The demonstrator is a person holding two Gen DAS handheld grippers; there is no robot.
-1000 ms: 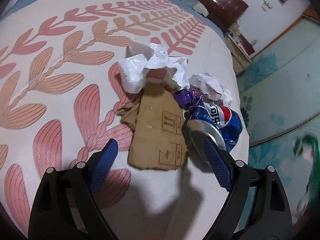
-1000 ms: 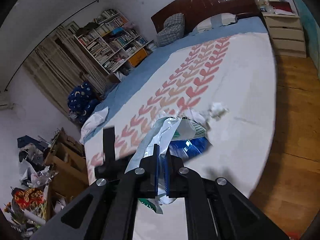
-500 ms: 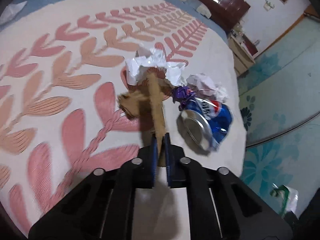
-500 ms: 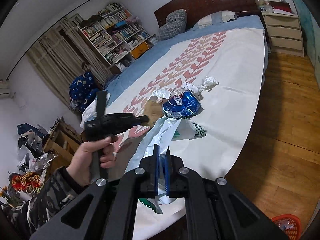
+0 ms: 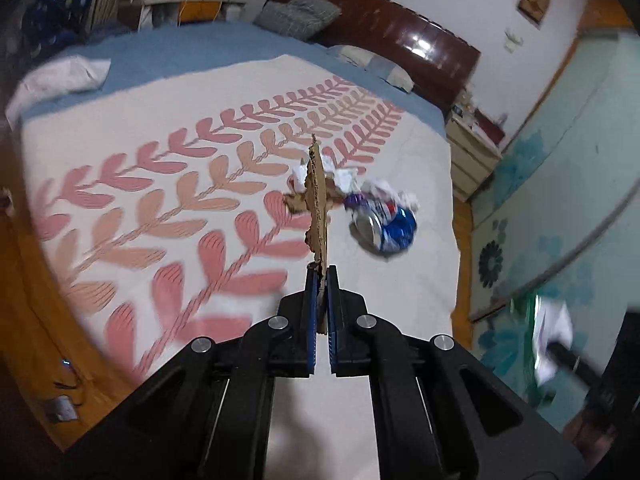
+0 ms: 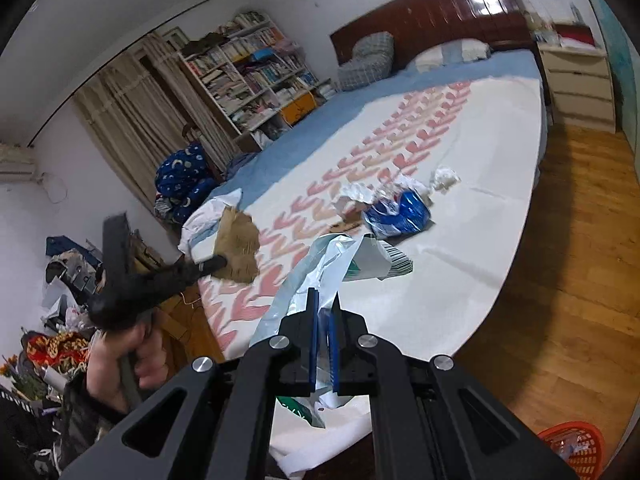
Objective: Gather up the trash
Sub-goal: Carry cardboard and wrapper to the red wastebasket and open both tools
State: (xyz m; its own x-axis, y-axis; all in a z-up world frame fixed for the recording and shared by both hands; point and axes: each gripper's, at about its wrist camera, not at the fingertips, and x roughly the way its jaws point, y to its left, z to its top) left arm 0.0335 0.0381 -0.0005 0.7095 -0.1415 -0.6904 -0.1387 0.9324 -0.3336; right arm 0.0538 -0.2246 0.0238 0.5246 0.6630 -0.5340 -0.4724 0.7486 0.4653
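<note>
Cardboard (image 5: 317, 204) now aloft (left gripper (image 5: 321, 276) clamped)

My bed (image 6: 472, 240) wears a white cover printed with pink leaf sprigs over a blue sheet. At its head I see a dark wooden headboard (image 6: 432, 12), a checked cushion (image 6: 366, 60) and a pale pillow (image 6: 452, 50). A crowded bookshelf (image 6: 256, 72) stands beside beige curtains (image 6: 132, 120). A cream nightstand (image 6: 576, 84) sits on the wood floor (image 6: 560, 280). Low at the right there is an orange basket (image 6: 576, 450), its contents too blurred for me to name.
</note>
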